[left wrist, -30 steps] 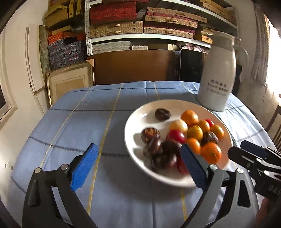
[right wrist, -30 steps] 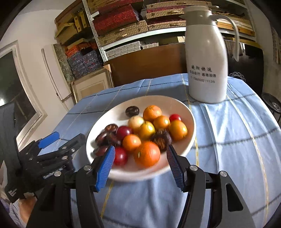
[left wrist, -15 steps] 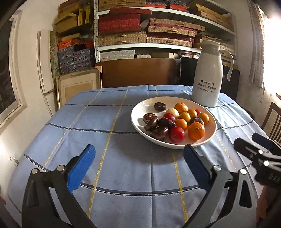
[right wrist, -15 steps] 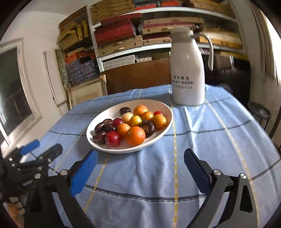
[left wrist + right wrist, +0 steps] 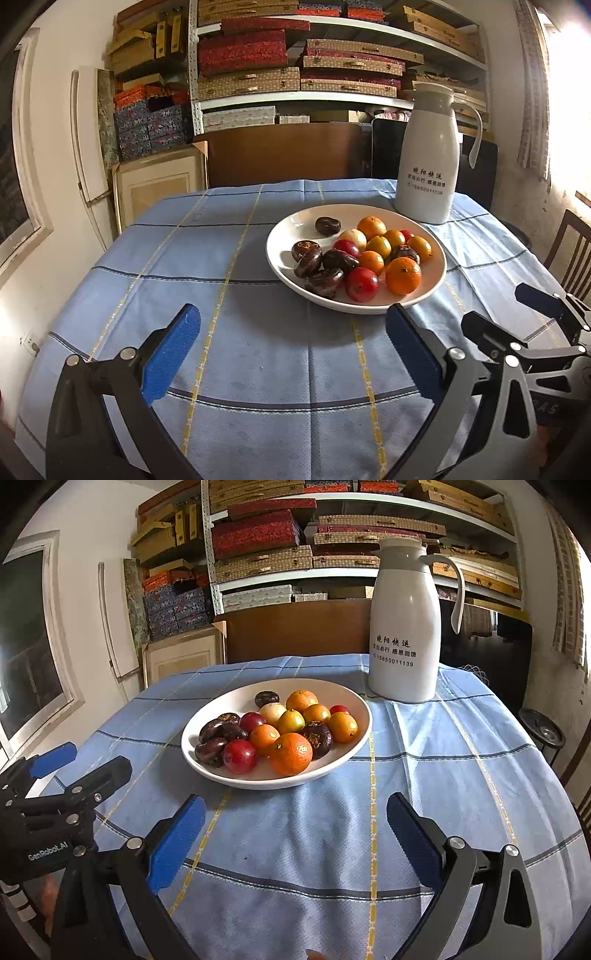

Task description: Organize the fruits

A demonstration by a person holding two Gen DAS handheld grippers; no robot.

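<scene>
A white plate [image 5: 284,236] [image 5: 207,716] on the blue checked tablecloth holds several fruits: oranges such as the big one [image 5: 403,275] [image 5: 290,753], red fruits [image 5: 361,284] [image 5: 239,756] and dark brown ones [image 5: 327,225] [image 5: 266,698]. My left gripper [image 5: 293,349] is open and empty, over the cloth short of the plate's near left rim. My right gripper [image 5: 295,830] is open and empty, over the cloth in front of the plate. Each gripper shows at the edge of the other's view, the right one [image 5: 517,325] and the left one [image 5: 74,771].
A tall white thermos jug [image 5: 428,162] [image 5: 404,627] stands just behind the plate at the right. Shelves of boxes [image 5: 295,66] and a brown board [image 5: 280,155] stand beyond the table's far edge. A wooden chair [image 5: 572,254] is at the right.
Both grippers have pulled back from the plate toward the table's near side. The right gripper's jaws have opened wider. The fruits and plate have not moved.
</scene>
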